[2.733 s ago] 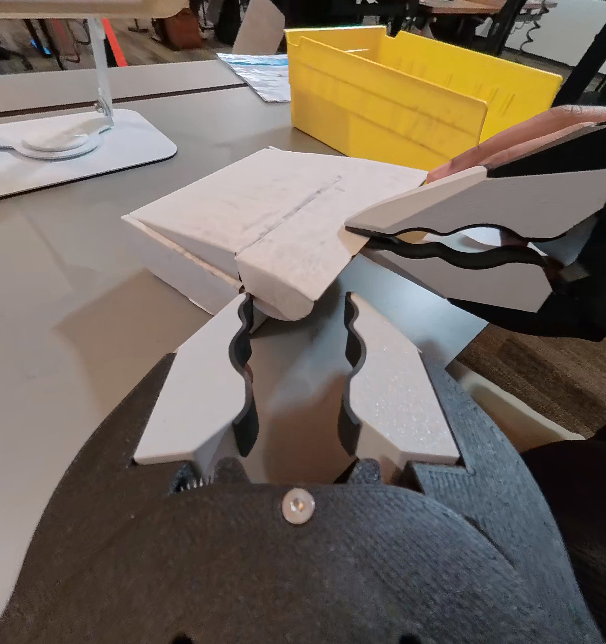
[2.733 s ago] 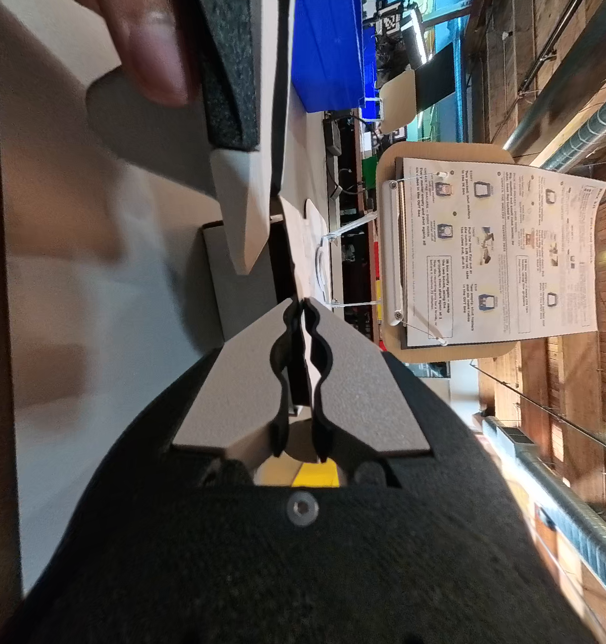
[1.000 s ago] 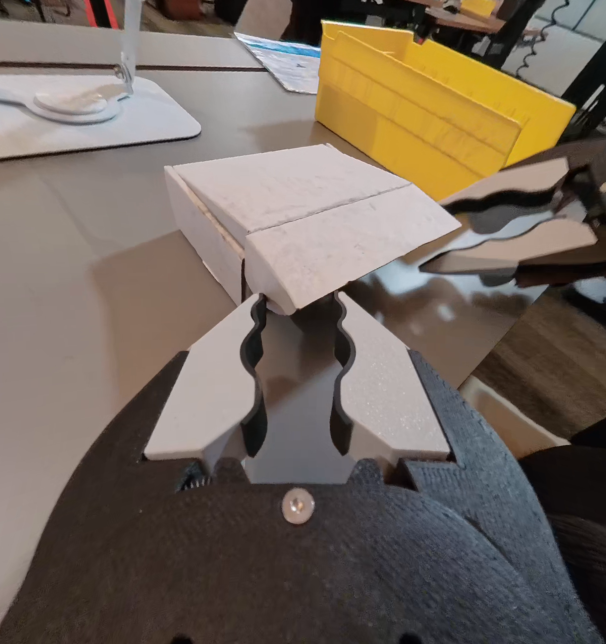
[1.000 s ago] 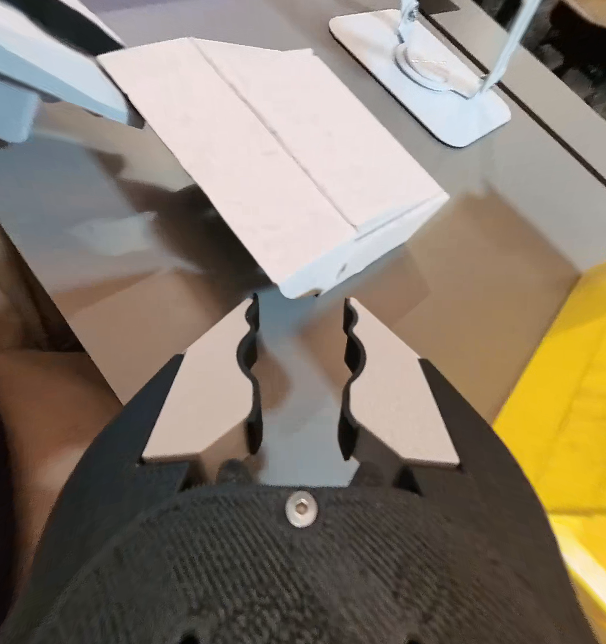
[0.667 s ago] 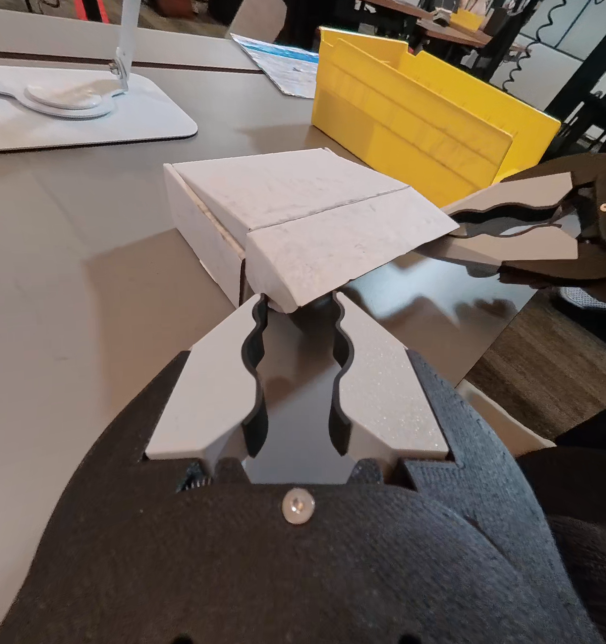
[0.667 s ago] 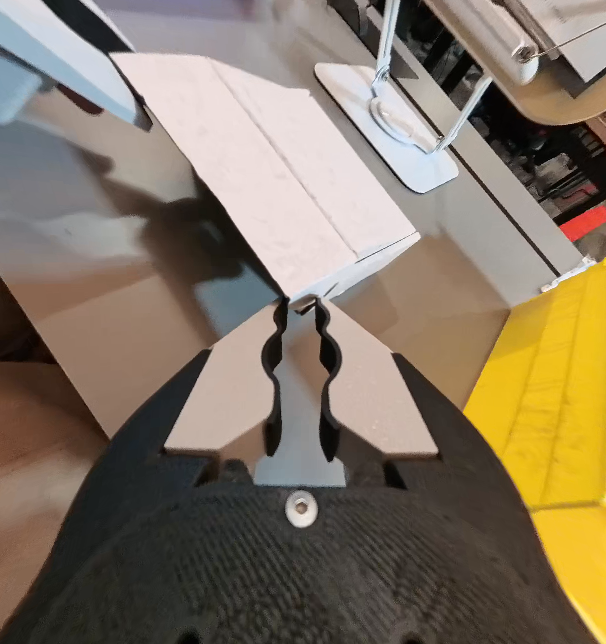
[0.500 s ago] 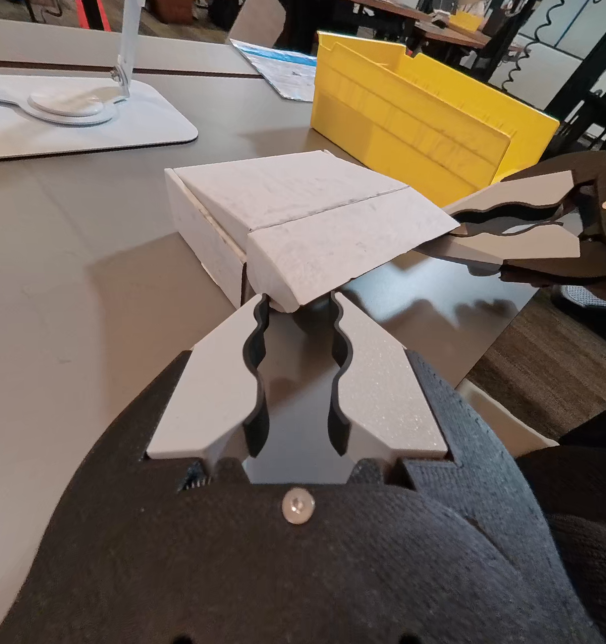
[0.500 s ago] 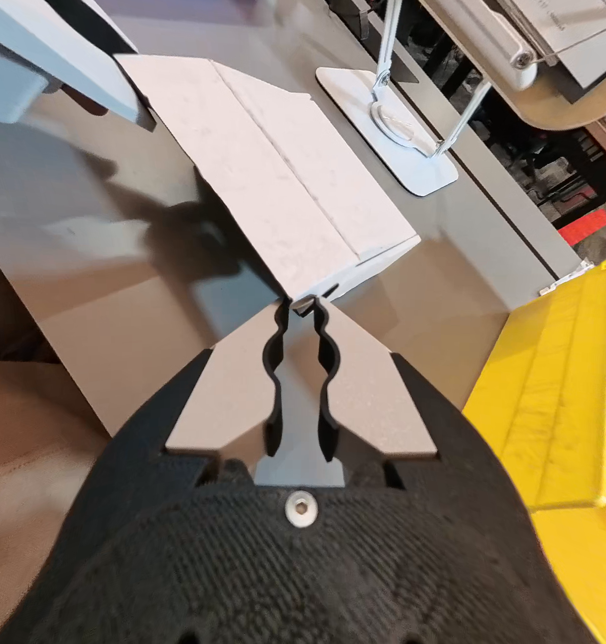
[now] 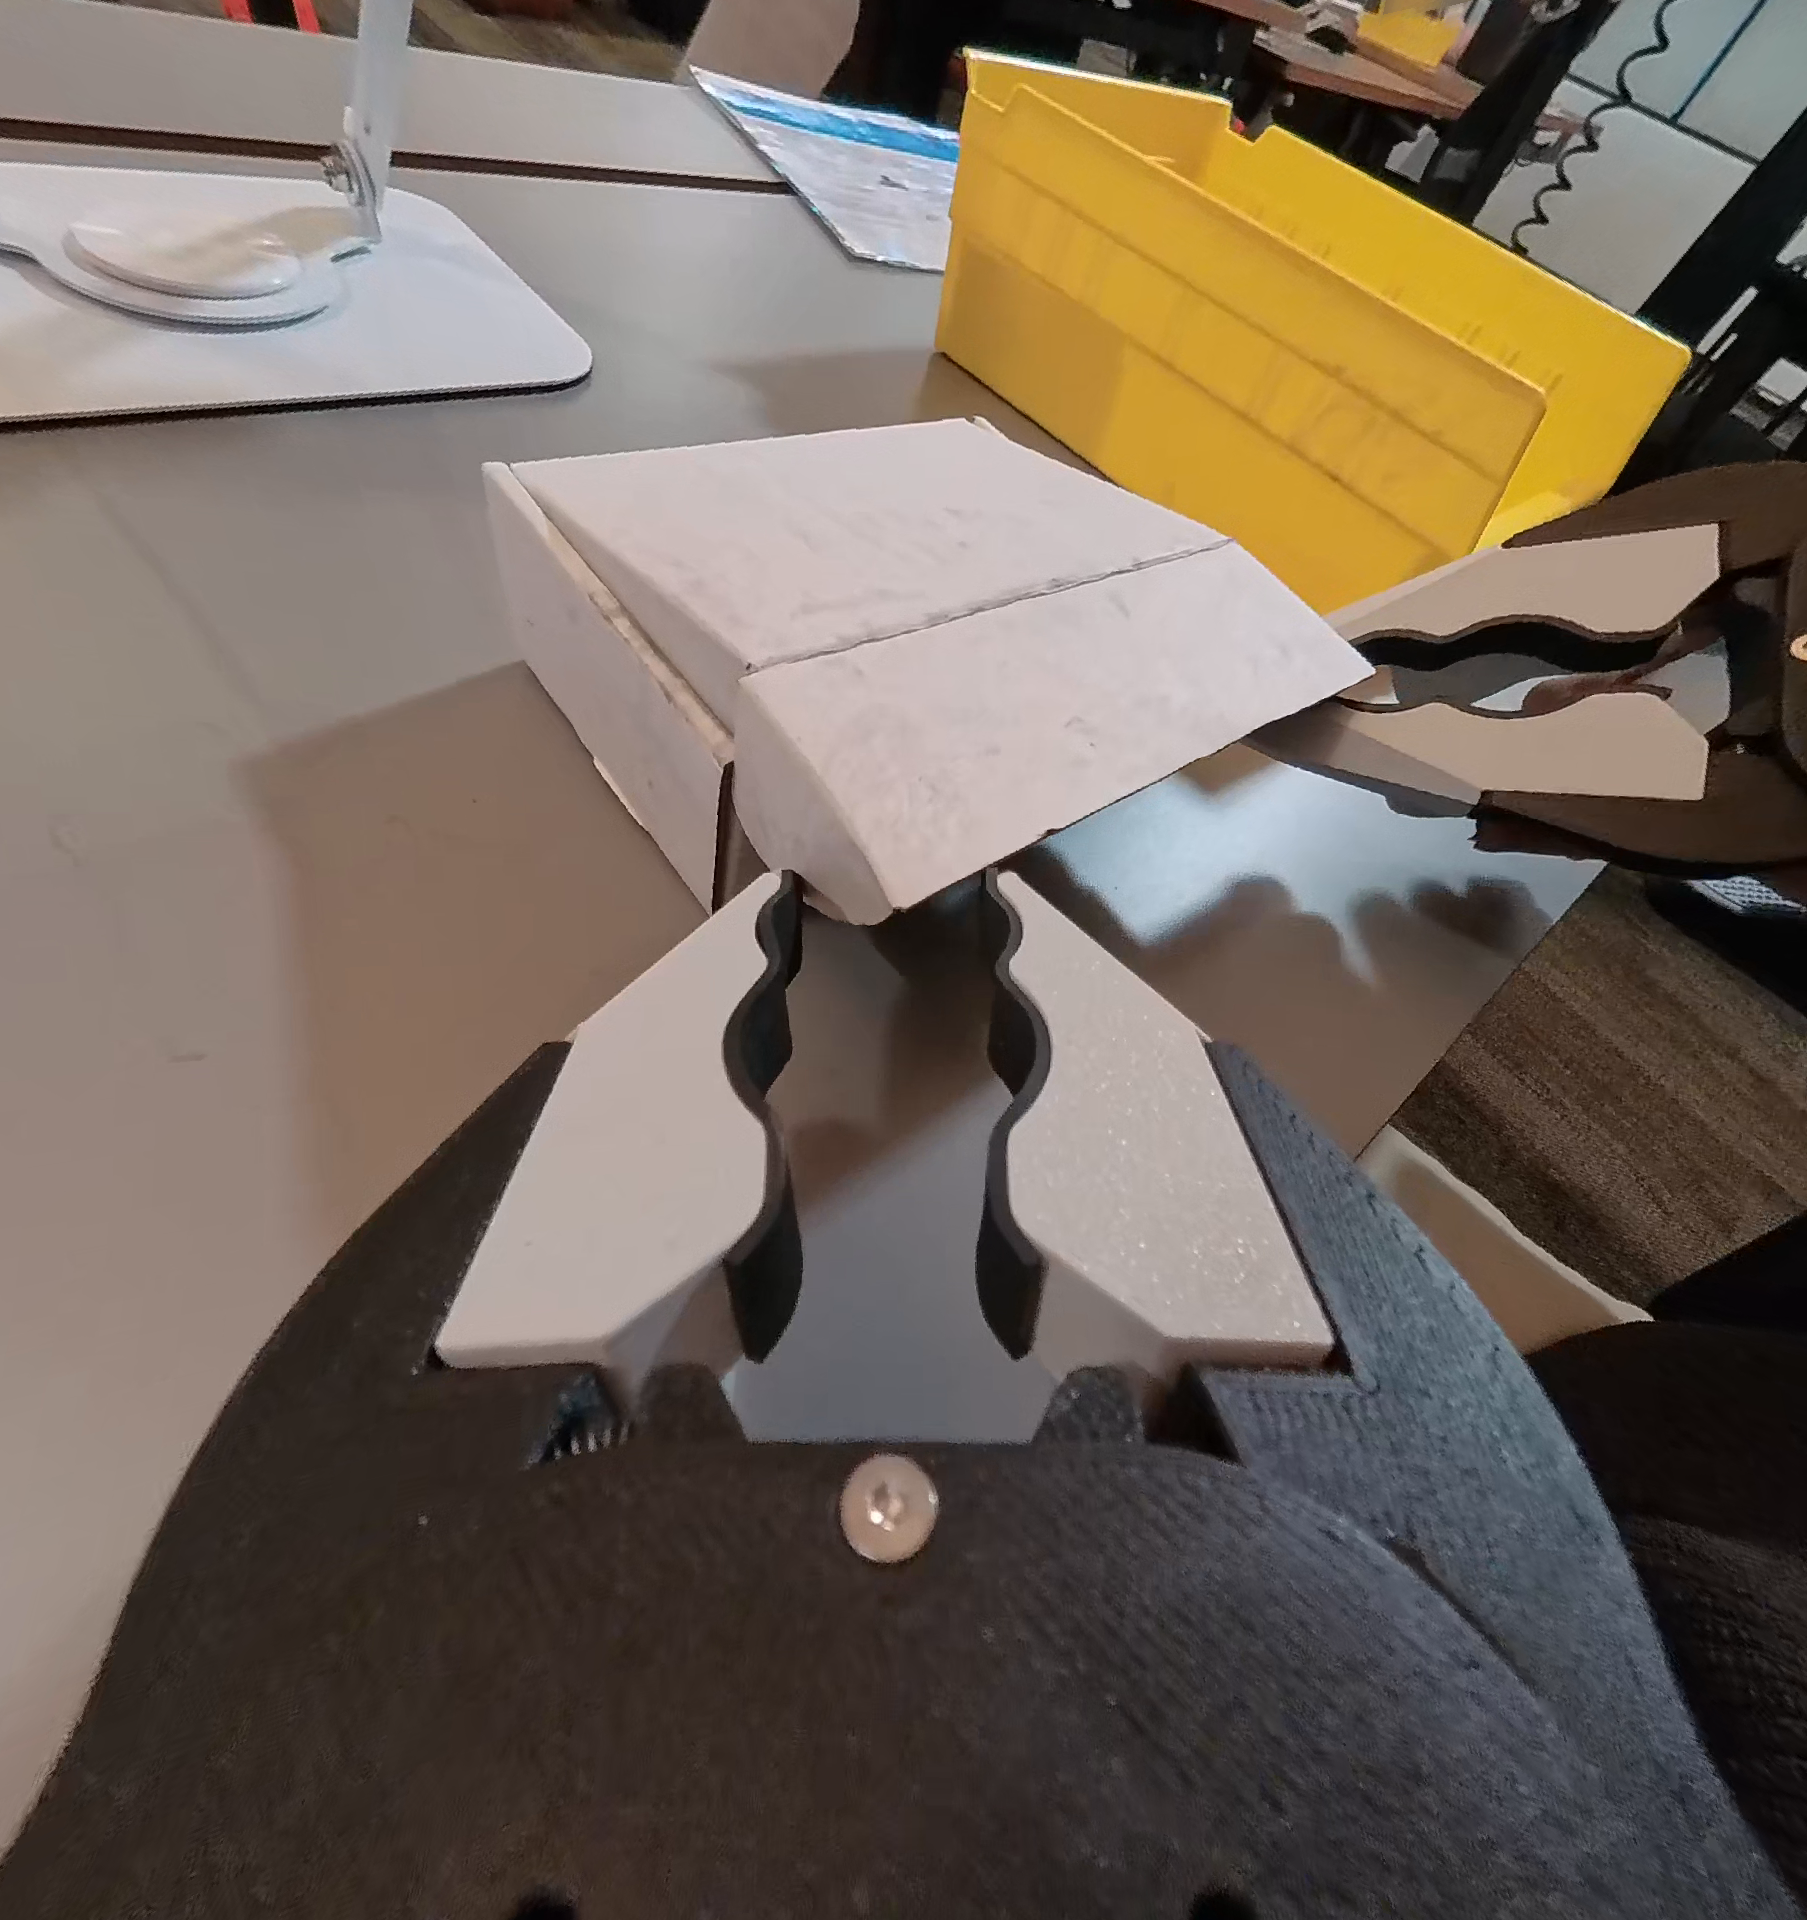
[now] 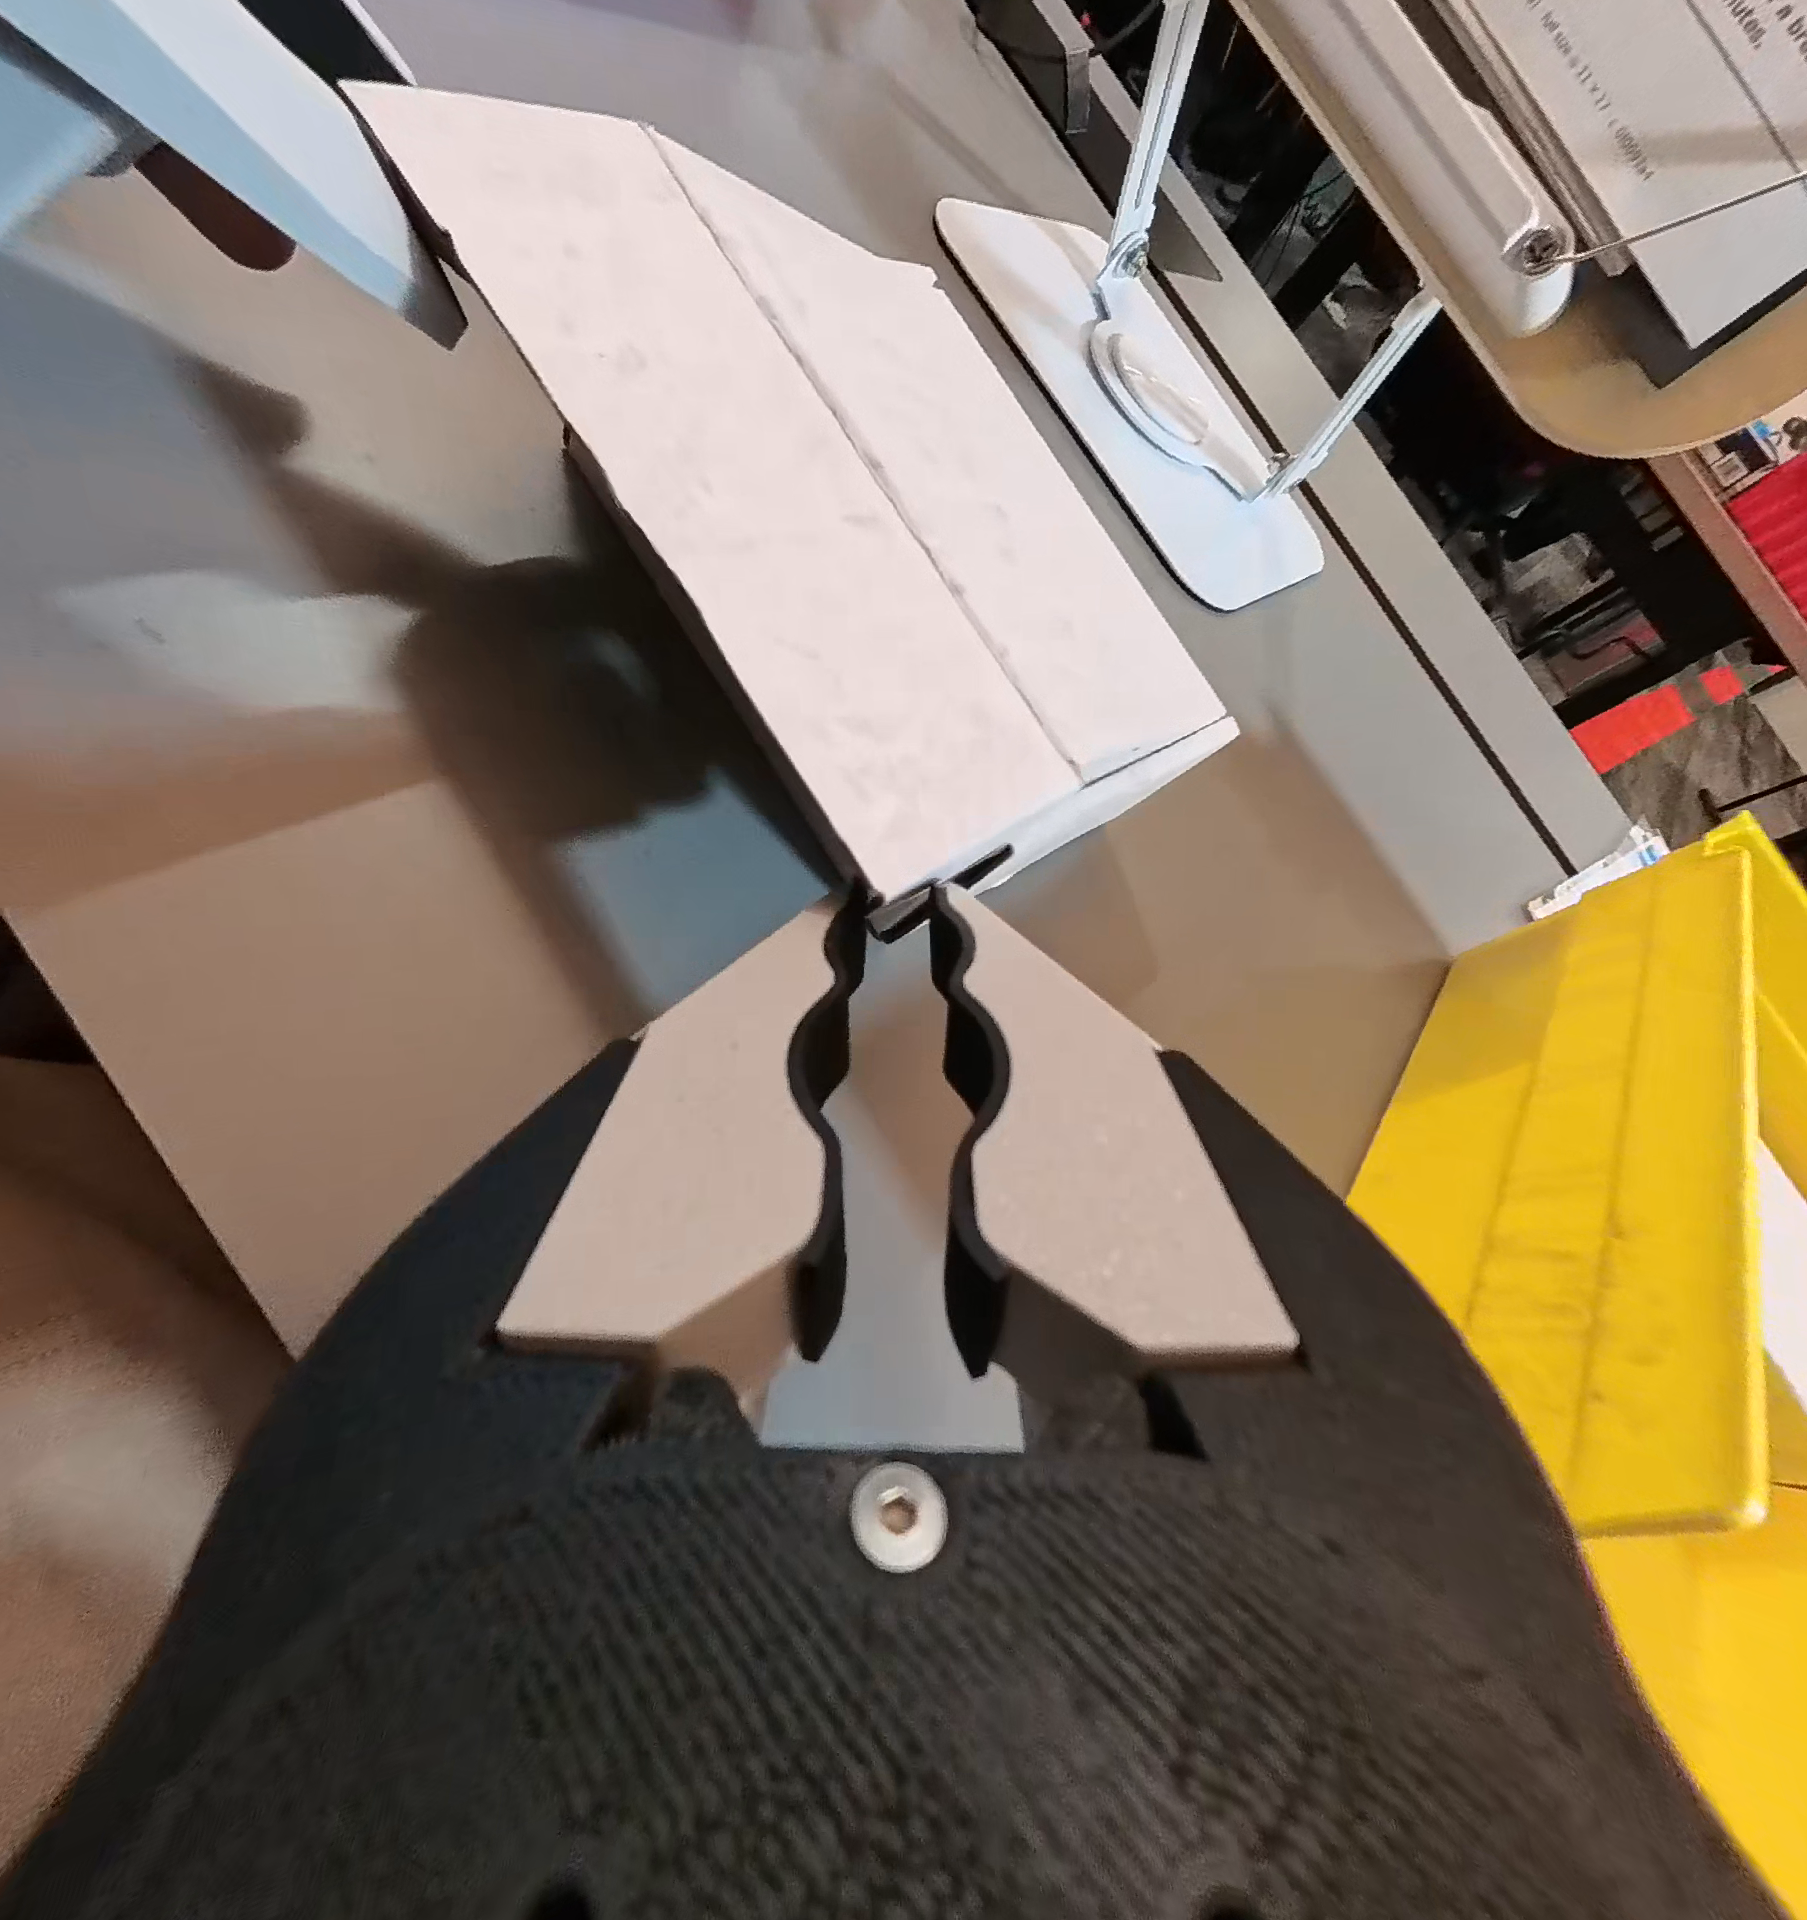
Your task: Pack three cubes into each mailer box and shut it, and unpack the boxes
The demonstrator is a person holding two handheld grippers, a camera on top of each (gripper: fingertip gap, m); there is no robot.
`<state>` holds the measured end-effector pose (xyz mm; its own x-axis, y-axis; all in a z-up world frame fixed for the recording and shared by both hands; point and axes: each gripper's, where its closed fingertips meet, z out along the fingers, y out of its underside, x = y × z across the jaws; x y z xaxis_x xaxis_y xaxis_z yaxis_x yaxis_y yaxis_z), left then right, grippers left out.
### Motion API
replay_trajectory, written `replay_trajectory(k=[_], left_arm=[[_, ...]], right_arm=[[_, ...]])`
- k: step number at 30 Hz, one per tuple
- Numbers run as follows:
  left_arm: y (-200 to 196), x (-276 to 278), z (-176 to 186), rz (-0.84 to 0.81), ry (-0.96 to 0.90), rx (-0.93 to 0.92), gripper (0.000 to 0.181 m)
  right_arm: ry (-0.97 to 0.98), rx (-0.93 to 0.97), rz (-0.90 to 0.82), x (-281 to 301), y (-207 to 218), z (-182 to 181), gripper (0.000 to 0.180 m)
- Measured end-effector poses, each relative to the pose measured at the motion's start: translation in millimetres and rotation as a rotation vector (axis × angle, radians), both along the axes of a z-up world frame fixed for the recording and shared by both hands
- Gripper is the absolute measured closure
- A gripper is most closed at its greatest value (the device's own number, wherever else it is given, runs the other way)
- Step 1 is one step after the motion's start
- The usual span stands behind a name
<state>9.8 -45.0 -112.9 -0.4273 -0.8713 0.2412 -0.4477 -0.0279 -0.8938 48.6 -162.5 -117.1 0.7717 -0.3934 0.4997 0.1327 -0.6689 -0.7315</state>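
Cardboard filled the middle of both views: a white mailer box (image 9: pixel 670 665) sat on the grey table (image 9: pixel 203 831), its lid (image 9: pixel 878 582) not quite down and the front flap (image 9: pixel 1003 748) sticking out past the box; the left gripper (image 9: pixel 883 914) had its jaws well apart, the flap's near corner lying just above the gap, gripped by nothing that could be seen; the right gripper (image 10: pixel 897 920) came in from 3 o'clock in the left wrist view, its jaws narrowed to a small gap at the flap's other corner, though whether they actually pinched the card could not be told; a yellow bin (image 9: pixel 1294 343) stood at 1 o'clock behind the box; a white stand base (image 9: pixel 255 301) lay at 11 o'clock.
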Motion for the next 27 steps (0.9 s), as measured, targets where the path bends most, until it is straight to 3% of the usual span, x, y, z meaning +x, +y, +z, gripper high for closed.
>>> replay_trajectory(k=[1, 10, 13, 23, 27], left_arm=[[0, 0, 0, -0.001, 0.003, -0.003, 0.149], [-1, 3, -8, -0.019, 0.079, -0.039, 0.148], [0, 4, -14, -0.010, 0.126, -0.047, 0.164], [7, -4, -20, -0.037, 0.158, 0.022, 0.121], [7, -4, 1, -0.061, 0.110, -0.127, 0.115]], right_arm=[[-0.004, -0.003, 0.000, 0, 0, 0, 0.170], [0.002, 0.001, 0.000, 4, 0, -4, 0.172], [-0.002, -0.005, -0.003, 6, 0, -5, 0.173], [-0.035, -0.035, -0.001, 6, -2, -6, 0.175], [-0.037, -0.035, 0.002, 6, -2, -6, 0.176]])
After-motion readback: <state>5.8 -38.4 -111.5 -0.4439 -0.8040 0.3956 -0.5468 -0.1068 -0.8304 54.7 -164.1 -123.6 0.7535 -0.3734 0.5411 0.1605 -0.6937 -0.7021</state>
